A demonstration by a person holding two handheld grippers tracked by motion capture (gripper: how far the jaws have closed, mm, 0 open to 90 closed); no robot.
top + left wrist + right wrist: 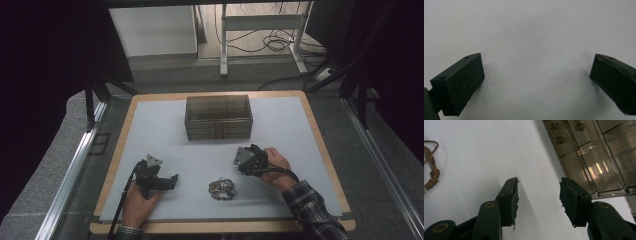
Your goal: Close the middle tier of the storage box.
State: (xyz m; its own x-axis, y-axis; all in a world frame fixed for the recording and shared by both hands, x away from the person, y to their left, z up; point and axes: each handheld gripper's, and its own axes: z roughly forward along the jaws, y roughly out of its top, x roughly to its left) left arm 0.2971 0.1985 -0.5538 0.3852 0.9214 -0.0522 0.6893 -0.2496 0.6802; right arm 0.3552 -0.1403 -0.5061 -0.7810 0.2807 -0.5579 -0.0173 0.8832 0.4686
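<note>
A small tangle of brown cord bracelets (pixel 222 189) lies on the white table mat (pixel 210 145) between the two hands; a brown knotted cord (pixel 431 170) of it shows at the left edge of the right gripper view. My left gripper (pixel 172 180) rests low over the mat at the front left, jaws wide apart with bare mat between them (pixel 536 82). My right gripper (pixel 239 162) is held right of the bracelets, jaws partly apart with nothing between them (pixel 539 195). A clear smoky box (pixel 218 116) with compartments stands at the back centre.
The box (pixel 594 152) has glass-like dividers and small round knobs. The mat lies on a wooden table (pixel 320 150) with grey floor on both sides. Metal rails run along the left (pixel 75 165) and right. A table frame and cables stand behind.
</note>
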